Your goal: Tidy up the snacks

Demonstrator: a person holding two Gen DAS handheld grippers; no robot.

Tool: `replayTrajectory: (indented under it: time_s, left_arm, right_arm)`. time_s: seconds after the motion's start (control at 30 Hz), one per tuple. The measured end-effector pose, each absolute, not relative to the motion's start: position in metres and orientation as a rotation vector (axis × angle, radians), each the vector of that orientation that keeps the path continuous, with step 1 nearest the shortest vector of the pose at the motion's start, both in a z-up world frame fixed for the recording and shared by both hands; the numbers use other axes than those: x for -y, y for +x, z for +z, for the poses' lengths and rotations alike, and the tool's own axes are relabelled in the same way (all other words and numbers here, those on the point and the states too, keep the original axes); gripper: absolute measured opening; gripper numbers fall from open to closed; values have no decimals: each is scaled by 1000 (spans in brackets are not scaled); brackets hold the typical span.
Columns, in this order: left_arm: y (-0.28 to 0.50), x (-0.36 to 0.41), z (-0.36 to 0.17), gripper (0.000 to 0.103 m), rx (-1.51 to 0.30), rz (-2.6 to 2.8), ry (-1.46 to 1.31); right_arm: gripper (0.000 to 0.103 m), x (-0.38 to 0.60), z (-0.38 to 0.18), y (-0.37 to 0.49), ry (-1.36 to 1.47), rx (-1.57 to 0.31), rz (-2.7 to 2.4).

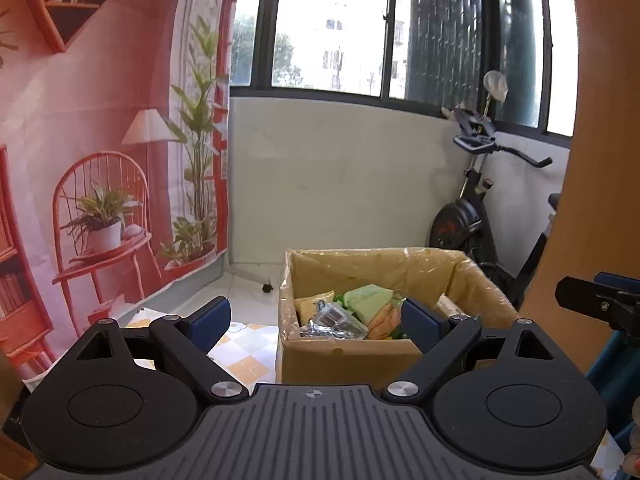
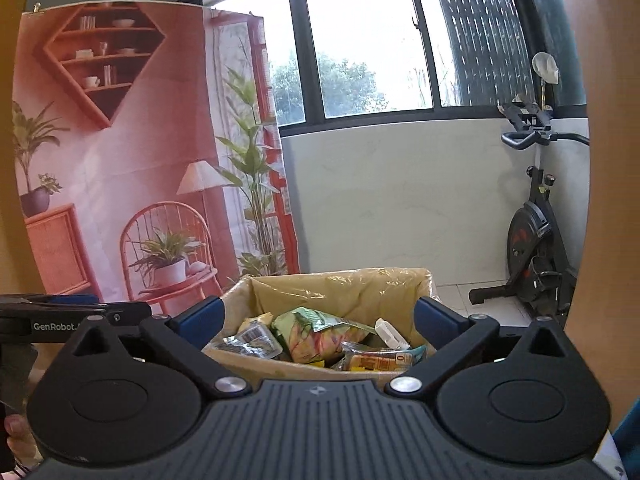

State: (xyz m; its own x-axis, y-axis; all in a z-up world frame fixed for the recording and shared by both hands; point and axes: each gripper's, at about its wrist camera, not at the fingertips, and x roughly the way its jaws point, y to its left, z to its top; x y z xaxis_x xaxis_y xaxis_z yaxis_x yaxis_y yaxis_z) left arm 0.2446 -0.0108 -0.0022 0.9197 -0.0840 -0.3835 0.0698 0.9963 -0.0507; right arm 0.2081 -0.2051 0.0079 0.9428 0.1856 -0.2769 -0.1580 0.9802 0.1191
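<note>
Snacks (image 2: 320, 340) fill the box (image 1: 344, 354); both grippers, left (image 1: 316, 322) and right (image 2: 318, 320), hover with jaws wide and empty; next, reach elsewhere for loose packets

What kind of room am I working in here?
Most likely an enclosed home balcony or sunroom: wide dark-framed windows look out on trees, an exercise bike stands in the corner on tiled floor, and a printed living-room backdrop hangs behind the snack box.
</note>
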Motion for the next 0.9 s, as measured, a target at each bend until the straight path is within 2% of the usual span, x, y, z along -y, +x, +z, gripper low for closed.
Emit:
replayTrajectory:
  time_s: [0.3,0.9]
  left_arm:
    - [212,13,7,93,-376,-64,-26]
    - [208,12,9,93,-377,-18,-6]
  right_arm:
    - [103,203,16,173,92,-303,163]
    - [103,205,18,169,103,-314,140]
